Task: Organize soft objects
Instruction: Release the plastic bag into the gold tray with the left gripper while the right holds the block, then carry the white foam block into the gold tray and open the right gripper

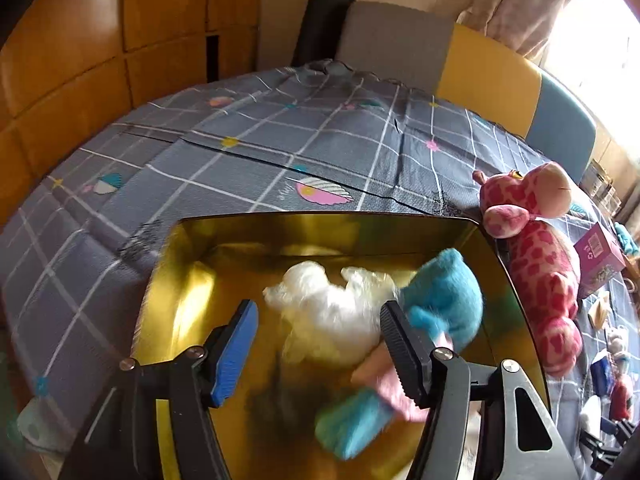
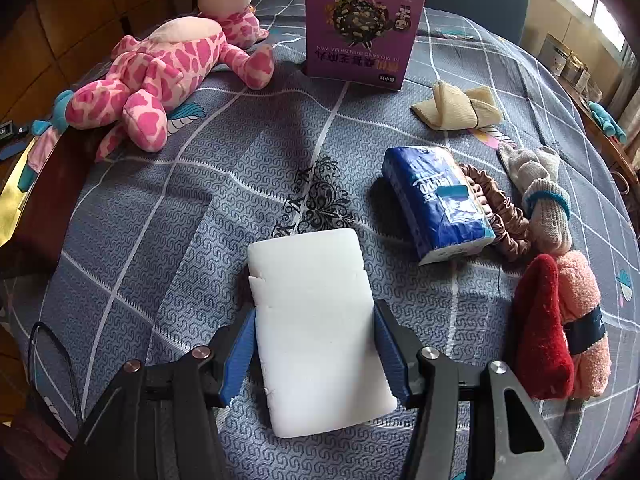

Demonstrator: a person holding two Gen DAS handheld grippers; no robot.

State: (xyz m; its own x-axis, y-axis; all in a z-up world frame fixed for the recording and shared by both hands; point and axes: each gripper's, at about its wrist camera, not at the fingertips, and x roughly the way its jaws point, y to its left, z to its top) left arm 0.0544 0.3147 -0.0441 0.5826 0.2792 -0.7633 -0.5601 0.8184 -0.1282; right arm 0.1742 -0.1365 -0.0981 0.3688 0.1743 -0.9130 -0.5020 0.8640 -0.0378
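grey checked cloth (image 2: 168, 208) covered the table in both views. left wrist view: the left gripper (image 1: 320, 344) stood with jaws apart over a gold box (image 1: 176, 280) at lower centre, nothing pinched; a blurred blue-and-pink plush (image 1: 440, 304) and white stuffing (image 1: 332, 304) lay inside. right wrist view: the right gripper (image 2: 316, 352) was clamped on a white foam block (image 2: 312, 320) at lower centre; a pink giraffe (image 2: 160, 68) lay upper left.

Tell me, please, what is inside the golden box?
Inside the golden box lie a white fluffy item and a blue and pink plush toy. The left gripper hides part of the floor; anything beneath the items is covered.
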